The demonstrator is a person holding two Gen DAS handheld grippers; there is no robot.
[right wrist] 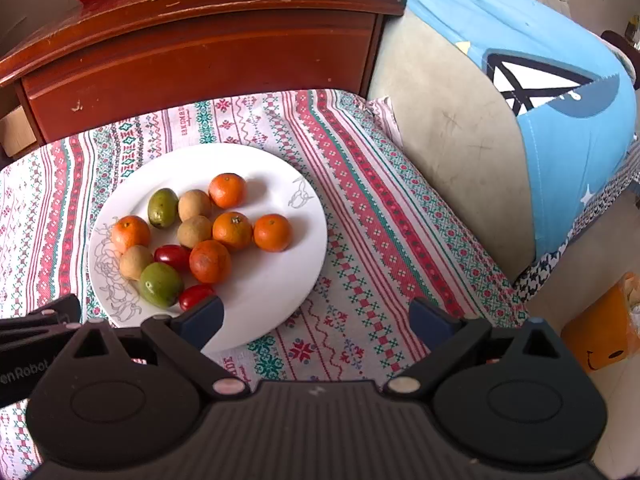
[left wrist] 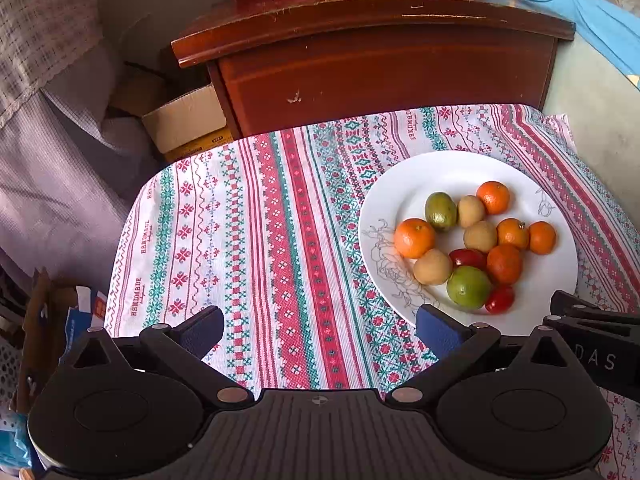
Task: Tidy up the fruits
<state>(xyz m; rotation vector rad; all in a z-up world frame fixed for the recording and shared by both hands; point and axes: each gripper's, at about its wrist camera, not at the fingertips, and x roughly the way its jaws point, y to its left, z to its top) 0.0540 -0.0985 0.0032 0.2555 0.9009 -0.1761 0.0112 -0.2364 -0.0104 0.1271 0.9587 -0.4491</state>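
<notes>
Twelve pieces of fruit are being kept together on a white plate (right wrist: 280, 280) laid on a patterned tablecloth (left wrist: 248, 240): five oranges, three tan round fruits, two green fruits and two small red ones.

Both grippers are being held above the cloth with fingers spread wide and nothing between them. From the left gripper (left wrist: 320, 330), the plate is being seen beyond and outside its right finger (left wrist: 438, 330), whose tip is overlapping the plate's near rim. From the right gripper (right wrist: 316, 318), the plate is being seen ahead of its left finger (right wrist: 204, 320), with bare cloth lying between the two fingers.

Nearest that left finger, a red oval fruit (right wrist: 196, 295) is being shown lying with its long axis slanted up toward the right, just beside a large green fruit (right wrist: 161, 284). A second red fruit (right wrist: 173, 257) is lying roughly crosswise, wedged among the tan fruits and an orange (right wrist: 210, 261). The smaller green fruit (right wrist: 162, 208) is lying with its long axis pointing away from the fingers.

A wooden cabinet (right wrist: 200, 60) is being seen past the cloth's far edge.
</notes>
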